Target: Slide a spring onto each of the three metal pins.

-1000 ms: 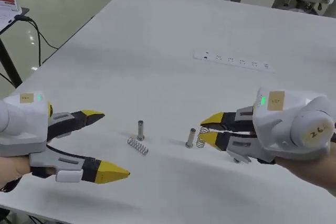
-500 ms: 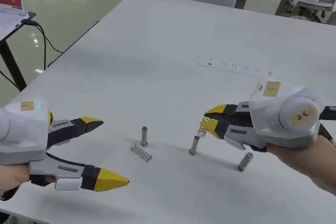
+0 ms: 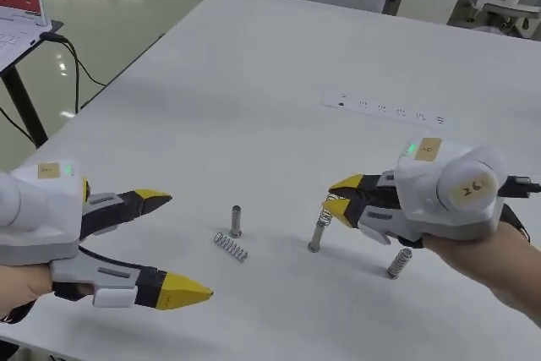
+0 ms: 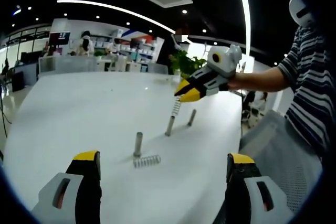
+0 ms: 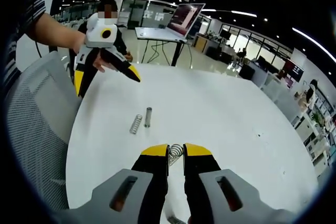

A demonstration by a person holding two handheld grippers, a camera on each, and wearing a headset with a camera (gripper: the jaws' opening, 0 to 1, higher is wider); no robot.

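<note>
Three pins are standing on the table (image 3: 254, 82) in the head view: a bare pin (image 3: 236, 220), a middle pin (image 3: 315, 237), and a third pin (image 3: 398, 263) already wearing a fitted spring (image 4: 191, 117). The right gripper (image 3: 334, 199) — marked "26" on its housing — is pinching a second spring (image 5: 176, 153) between almost-closed jaws, right at the middle pin's top. A loose spring (image 3: 230, 247) is lying beside the bare pin. The left gripper (image 3: 187, 247) is gaping wide, holding nothing.

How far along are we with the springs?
Done: the right pin looks sleeved with a spring. In hand: the right tool grips a second spring atop the middle pin. Left: that one to seat, then the loose spring lying beside the bare left pin; left tool open.
</note>
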